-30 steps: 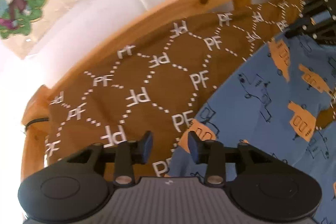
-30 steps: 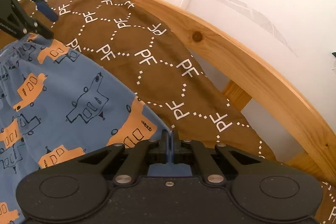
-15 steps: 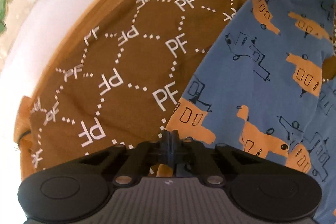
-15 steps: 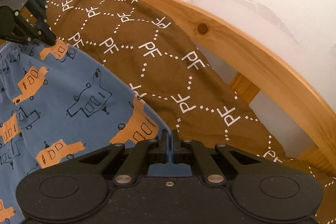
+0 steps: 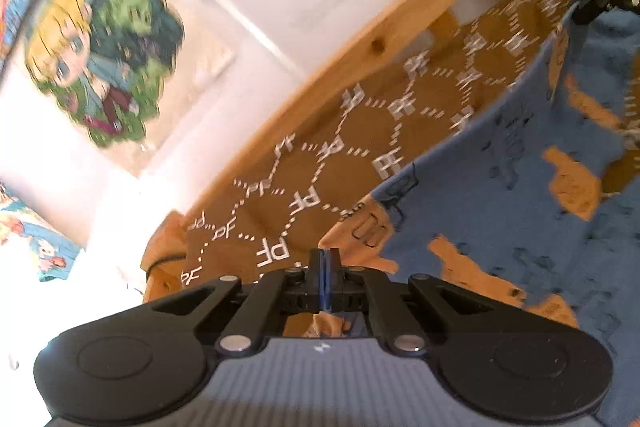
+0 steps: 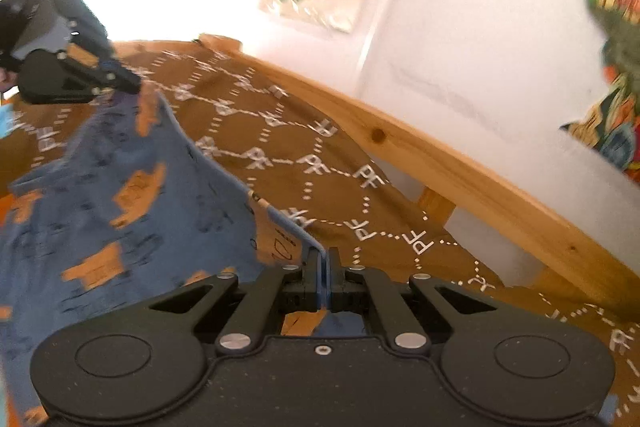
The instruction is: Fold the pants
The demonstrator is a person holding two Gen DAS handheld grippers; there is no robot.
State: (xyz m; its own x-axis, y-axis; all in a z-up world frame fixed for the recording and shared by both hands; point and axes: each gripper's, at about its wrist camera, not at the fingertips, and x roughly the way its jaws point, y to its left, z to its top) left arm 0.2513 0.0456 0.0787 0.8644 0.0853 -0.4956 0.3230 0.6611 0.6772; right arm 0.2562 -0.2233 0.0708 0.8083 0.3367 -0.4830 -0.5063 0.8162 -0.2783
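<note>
The blue pants (image 5: 500, 195) with orange truck prints lie on a brown bedspread; they also show in the right wrist view (image 6: 120, 195). My left gripper (image 5: 325, 261) is shut on one edge corner of the pants and holds it lifted. My right gripper (image 6: 322, 259) is shut on the other corner of the same edge, lifted too. The edge hangs stretched between them. Each gripper shows in the other's view: the right one at top right (image 5: 596, 1), the left one at upper left (image 6: 120, 79).
The brown bedspread (image 5: 360, 131) with white "PF" marks covers the bed. A wooden bed rail (image 6: 460, 163) runs along the far side, against a white wall with colourful posters (image 5: 96, 43).
My left gripper went from open beside the pants edge to shut on it. Both grippers have since risen, lifting the pants edge off the bedspread; the views now tilt up toward the wall.
</note>
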